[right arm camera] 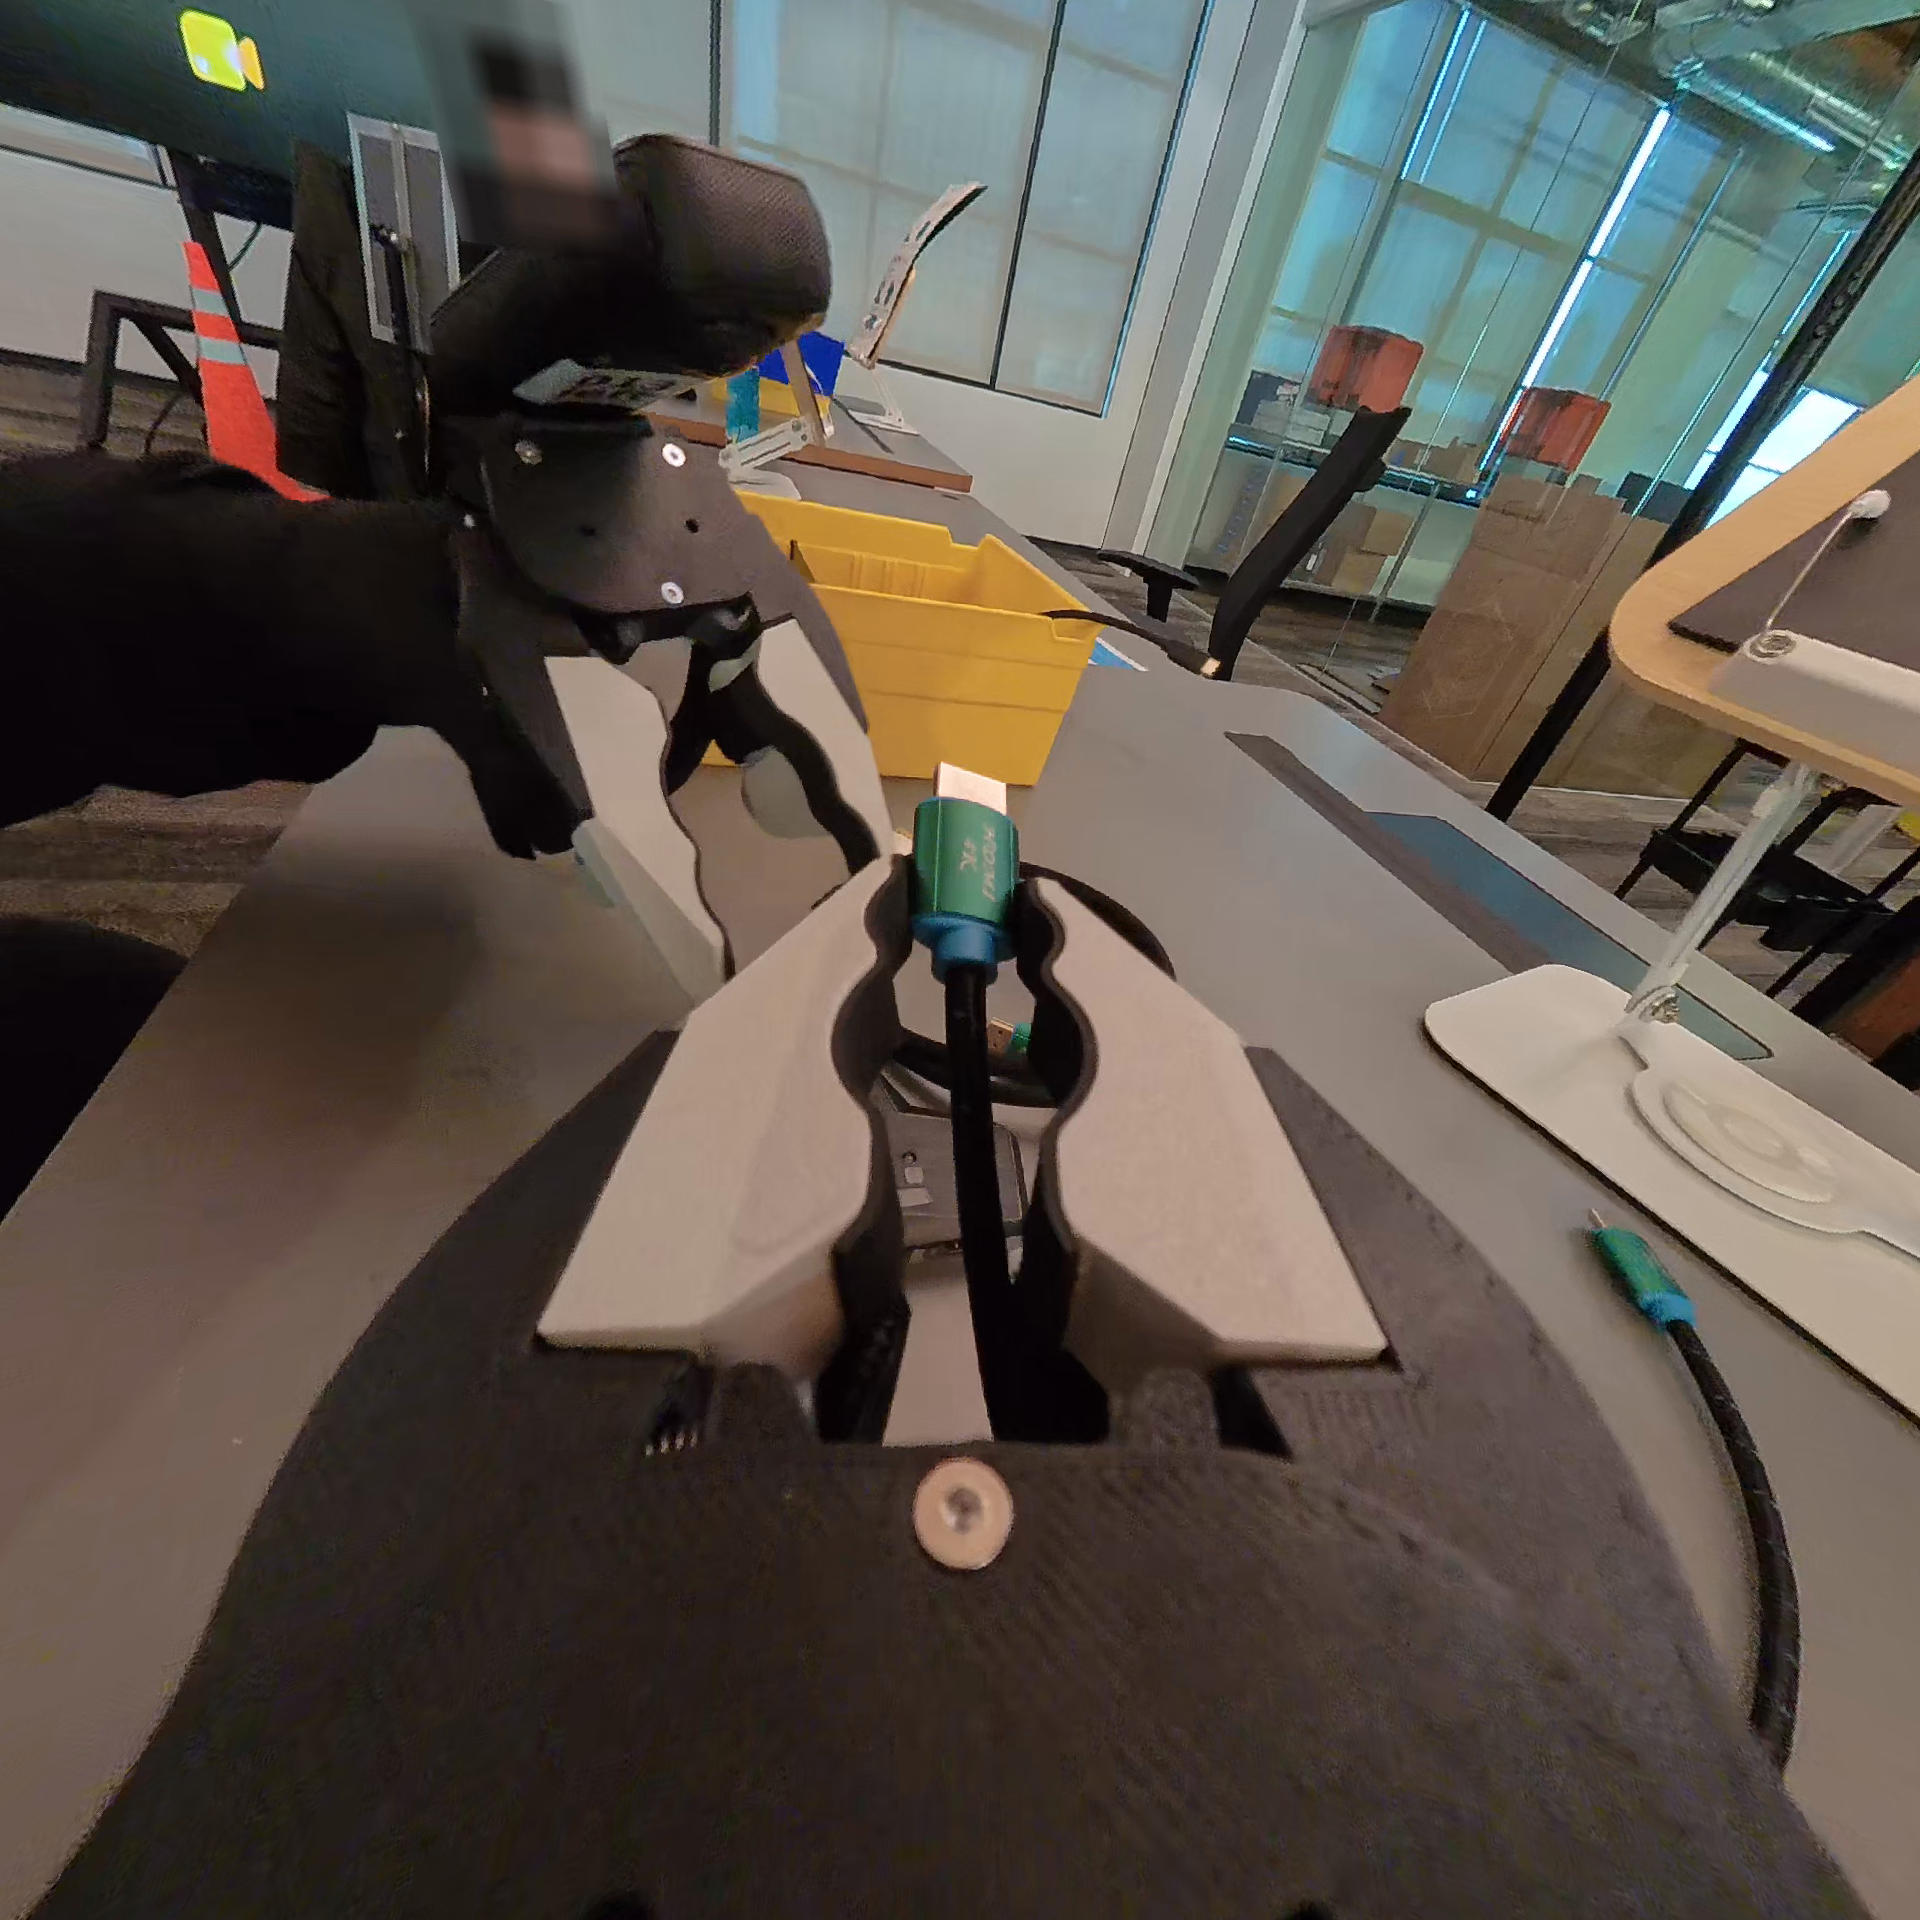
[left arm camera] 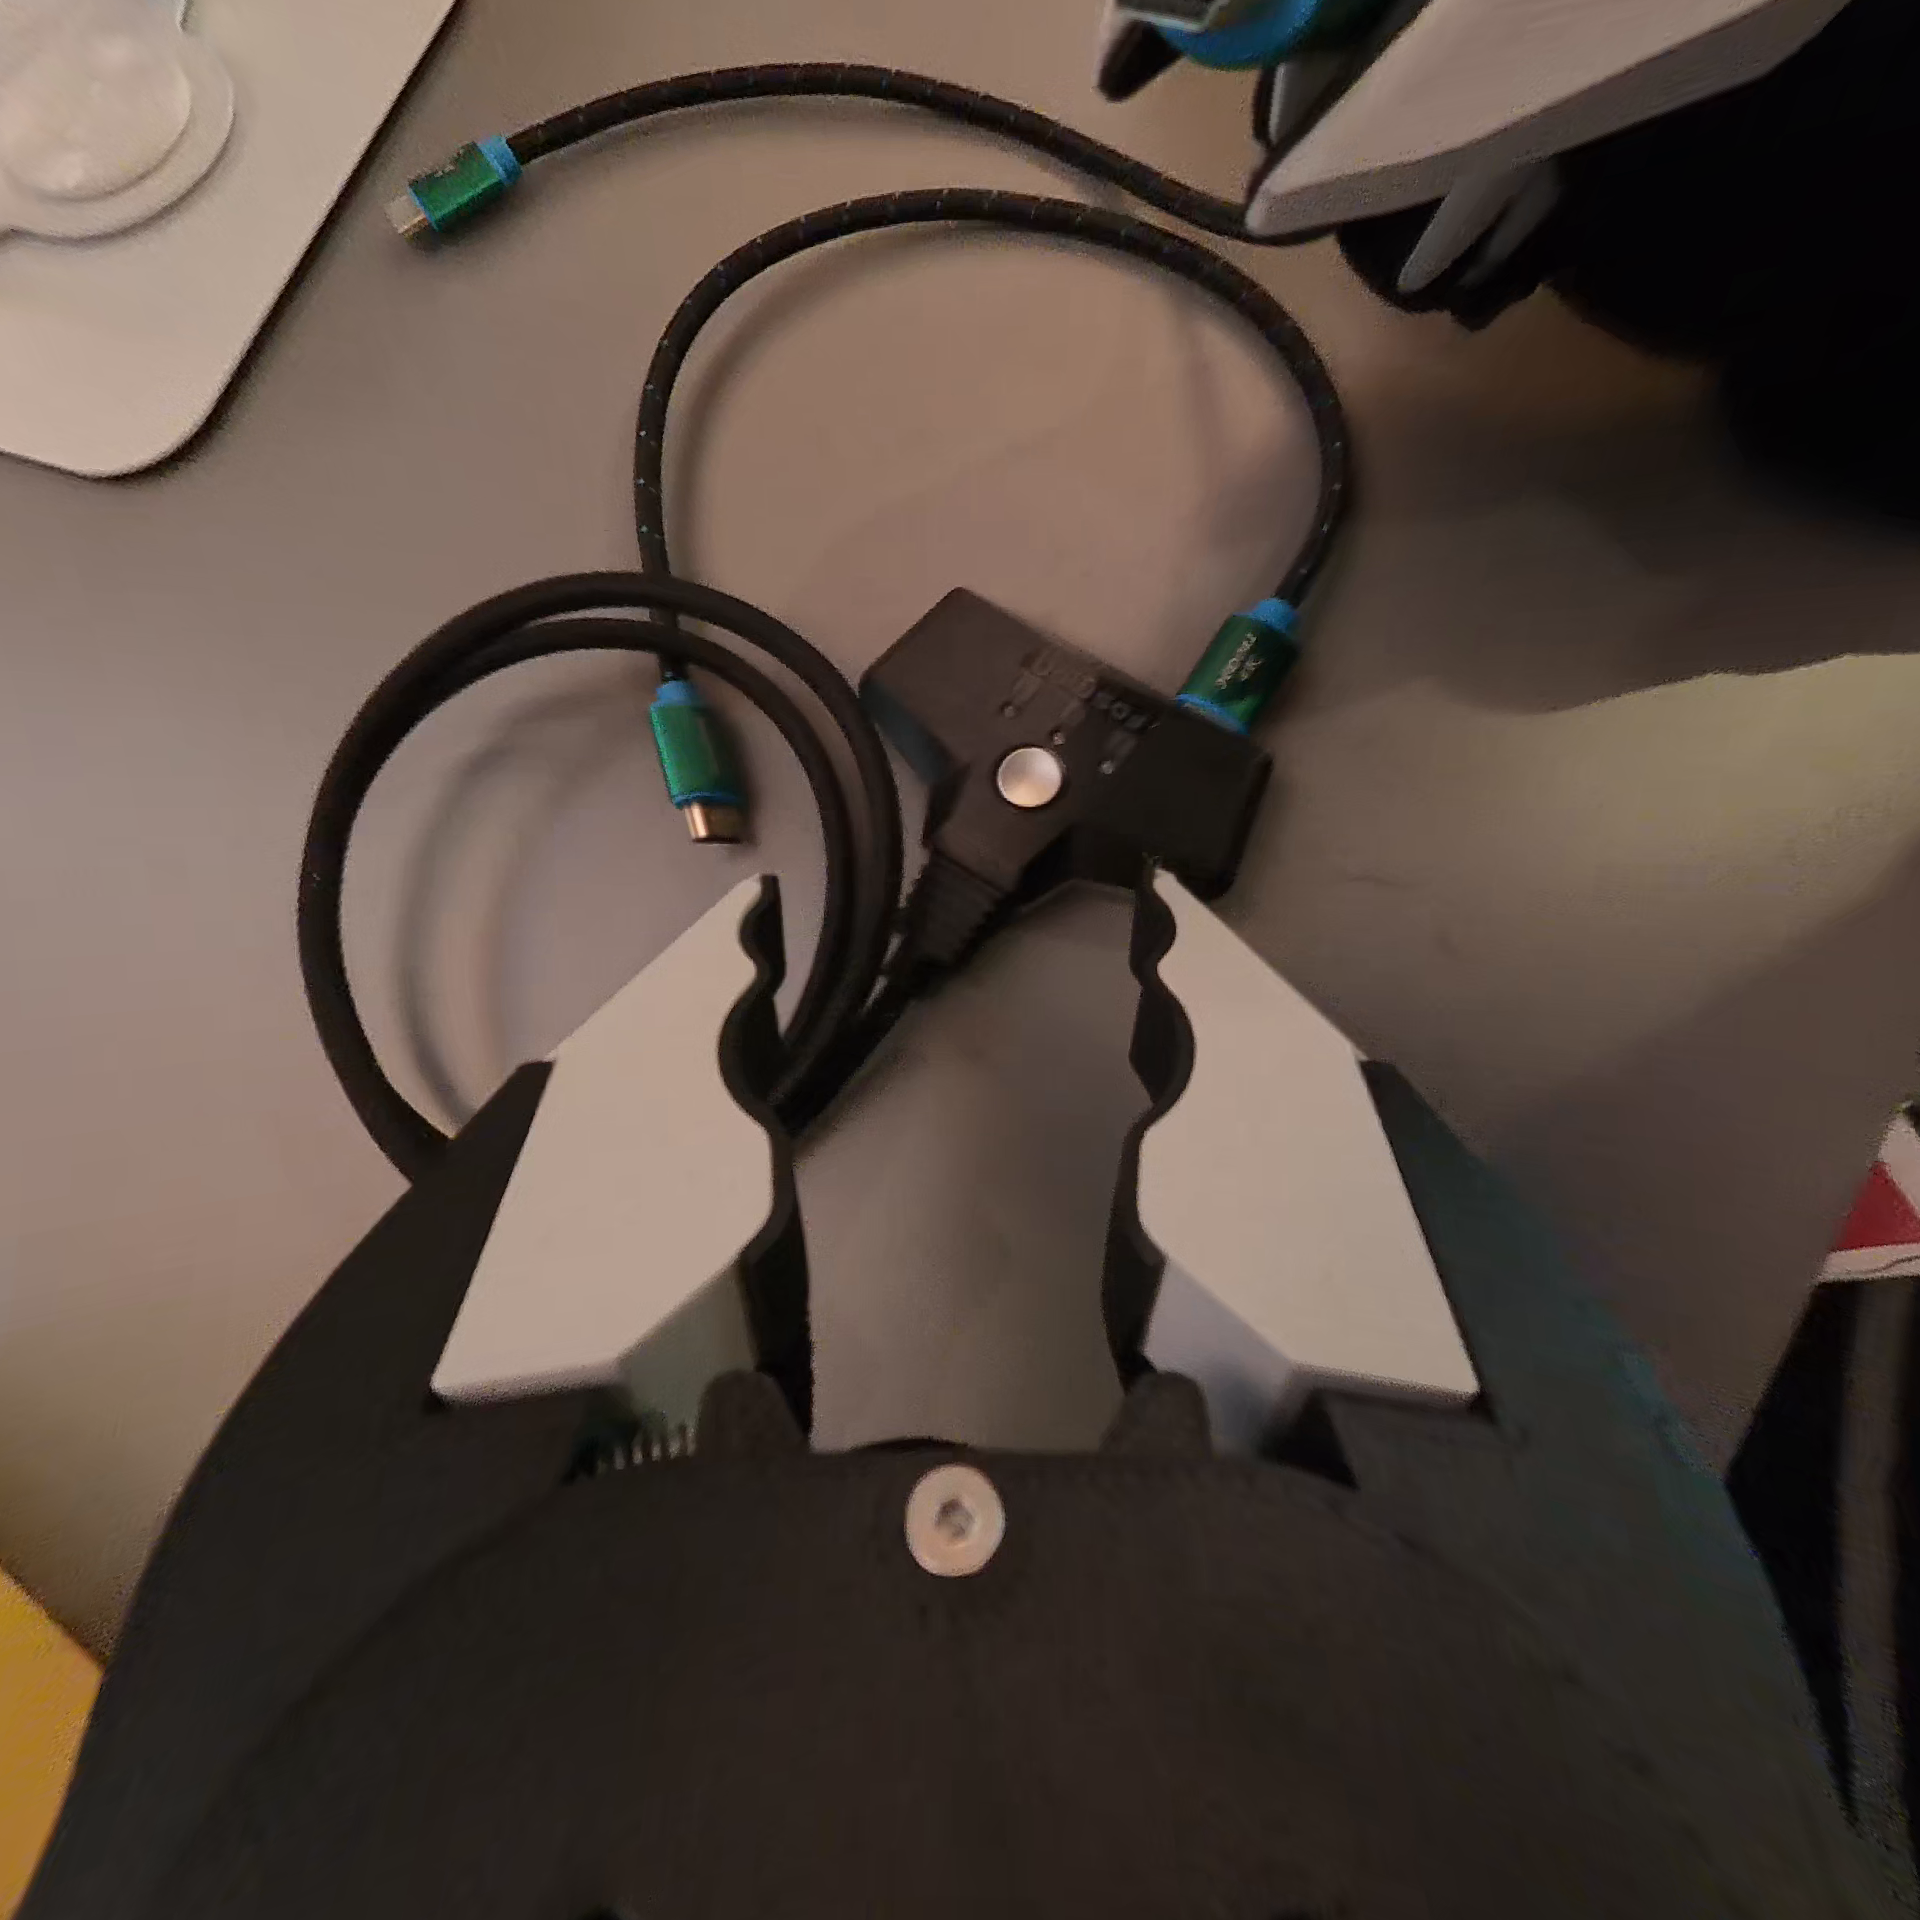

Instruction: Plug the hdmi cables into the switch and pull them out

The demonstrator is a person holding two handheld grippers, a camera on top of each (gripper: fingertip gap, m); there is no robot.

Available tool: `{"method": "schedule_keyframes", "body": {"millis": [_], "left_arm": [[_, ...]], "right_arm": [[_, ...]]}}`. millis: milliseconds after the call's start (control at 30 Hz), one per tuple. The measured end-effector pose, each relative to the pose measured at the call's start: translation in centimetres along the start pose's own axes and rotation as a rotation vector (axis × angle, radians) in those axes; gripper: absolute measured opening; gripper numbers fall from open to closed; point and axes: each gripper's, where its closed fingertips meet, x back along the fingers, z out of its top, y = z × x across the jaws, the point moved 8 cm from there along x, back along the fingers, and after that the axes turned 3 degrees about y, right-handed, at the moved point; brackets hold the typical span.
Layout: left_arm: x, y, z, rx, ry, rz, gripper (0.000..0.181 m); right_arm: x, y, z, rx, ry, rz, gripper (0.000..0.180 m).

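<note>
over the switch [left arm camera: 1060,748] we brace with the open, empty left claw [left arm camera: 956,894] while the right claw [right arm camera: 961,894], pinching a plug [right arm camera: 961,868], lines up squarely.

Dim, softly blurred left wrist view; right wrist view daylit by windows [right arm camera: 1455,239], edges warped

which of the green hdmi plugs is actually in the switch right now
The plug at the switch's far right corner. The others are free: one left of the switch, one farther off, one in the right gripper's fingers.
</note>
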Motion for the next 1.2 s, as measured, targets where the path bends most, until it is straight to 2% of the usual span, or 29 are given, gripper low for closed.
{"method": "schedule_keyframes", "body": {"millis": [300,633,700,767,1200], "left_arm": [[-3.0,0.4,-1.1,-0.028,-0.165,-0.2,0.083],[-5.1,0.7,-0.2,-0.047,-0.189,-0.203,0.091],[-5.2,0.7,-0.1,-0.051,-0.201,-0.208,0.089],[-5.2,0.7,0.1,-0.036,-0.192,-0.219,0.076],[-4.1,0.5,-0.9,-0.016,-0.152,-0.187,0.075]], "right_arm": [[0.5,0.6,0.2,-0.027,0.028,-0.031,0.015],[0.9,1.1,0.4,-0.064,0.058,-0.044,0.017],[0.9,1.1,0.4,-0.066,0.058,-0.044,0.017],[0.9,1.2,0.4,-0.069,0.06,-0.044,0.017],[0.5,1.0,-0.1,-0.089,0.024,-0.01,0.017]]}}
